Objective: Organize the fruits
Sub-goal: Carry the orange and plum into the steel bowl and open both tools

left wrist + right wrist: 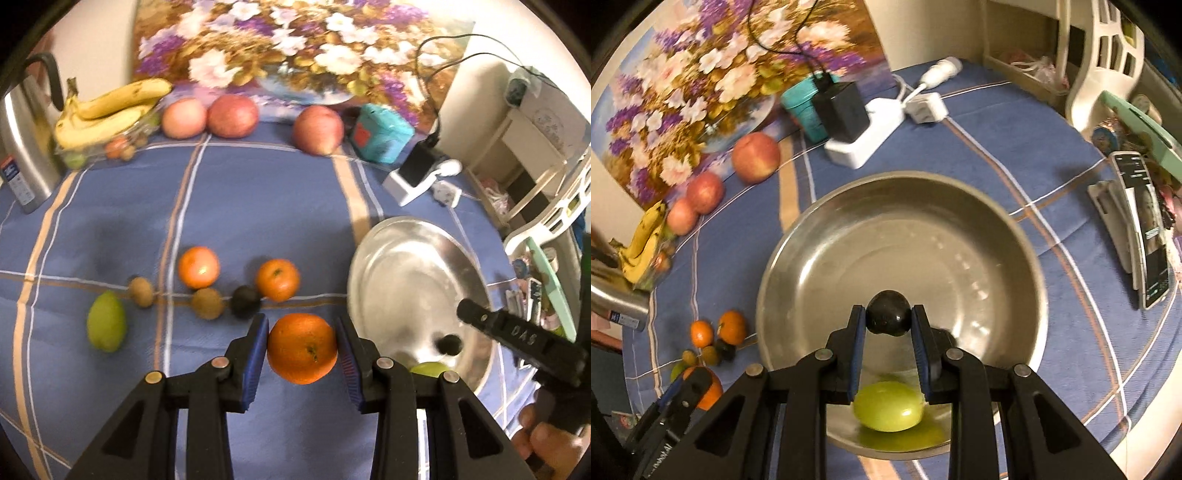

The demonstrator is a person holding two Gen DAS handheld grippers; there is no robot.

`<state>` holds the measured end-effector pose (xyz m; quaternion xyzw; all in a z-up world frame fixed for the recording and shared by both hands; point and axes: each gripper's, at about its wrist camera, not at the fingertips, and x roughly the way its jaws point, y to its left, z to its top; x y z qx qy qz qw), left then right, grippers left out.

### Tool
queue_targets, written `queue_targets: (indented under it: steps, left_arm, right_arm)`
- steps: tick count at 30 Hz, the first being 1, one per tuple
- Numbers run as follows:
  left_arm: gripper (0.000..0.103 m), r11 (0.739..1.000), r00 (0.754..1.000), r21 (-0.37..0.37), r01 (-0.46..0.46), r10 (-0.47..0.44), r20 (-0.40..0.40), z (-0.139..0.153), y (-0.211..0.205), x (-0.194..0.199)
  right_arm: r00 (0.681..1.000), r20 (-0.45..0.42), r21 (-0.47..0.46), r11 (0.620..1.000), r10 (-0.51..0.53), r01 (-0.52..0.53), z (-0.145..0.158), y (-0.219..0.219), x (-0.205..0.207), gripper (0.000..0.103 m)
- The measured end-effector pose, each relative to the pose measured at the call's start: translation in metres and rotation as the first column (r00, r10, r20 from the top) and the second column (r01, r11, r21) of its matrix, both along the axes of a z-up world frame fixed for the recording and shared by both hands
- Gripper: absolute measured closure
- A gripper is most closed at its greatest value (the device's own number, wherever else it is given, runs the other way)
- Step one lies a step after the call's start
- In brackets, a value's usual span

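A: Where do we stand with the left gripper (302,349)?

B: Our left fingers (255,363) pinch an orange (302,348) between the blue pads, one pad on each side of it, and the fruit hangs above the blue checked cloth (229,199) on the desk.

A: And the right gripper (888,319)?

B: Its fingers (857,350) are pressed onto a small dark round fruit (888,318), held at the tips over the inside of the steel bowl (960,221).

A: What do we see in that bowl?

B: One green fruit (888,406) lies on the bottom near the rim closest to us, directly under our right fingers. The rest of the bowl is bare metal.

A: What else lies on the cloth?

B: Left of the bowl we see two more oranges (198,267), two brown kiwis (207,303), another dark fruit (245,301) and a green one (106,320), close together. At the far edge stand three apples (232,116), and a bunch of bananas (110,110) rests on a clear tray (92,149) that holds some small fruits, too blurred for us to name.
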<state>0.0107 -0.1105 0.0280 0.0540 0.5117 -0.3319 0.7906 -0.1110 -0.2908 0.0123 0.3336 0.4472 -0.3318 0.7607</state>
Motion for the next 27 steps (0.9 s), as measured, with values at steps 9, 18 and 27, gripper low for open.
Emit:
queue_targets:
  steps: [9,18,27]
  left_arm:
    - [0.063,0.992,0.989,-0.048,0.116,-0.111,0.096,0.011,-0.040,-0.023]
    - [0.063,0.974,0.962,-0.019,0.225,-0.219,0.164,-0.002,-0.066,-0.043]
    - [0.063,0.966,0.950,0.049,0.254,-0.259,0.177,-0.020,-0.077,-0.054]
  right_arm:
    - [0.999,0.000,-0.011,0.999,-0.036,0.036,0.002,-0.011,-0.013,0.077]
    - [0.999,0.005,0.024,0.999,-0.033,0.033,-0.006,-0.011,-0.014,0.077]
    - [0.999,-0.020,0.072,0.997,-0.032,0.034,-0.021,-0.013,-0.012,0.077]
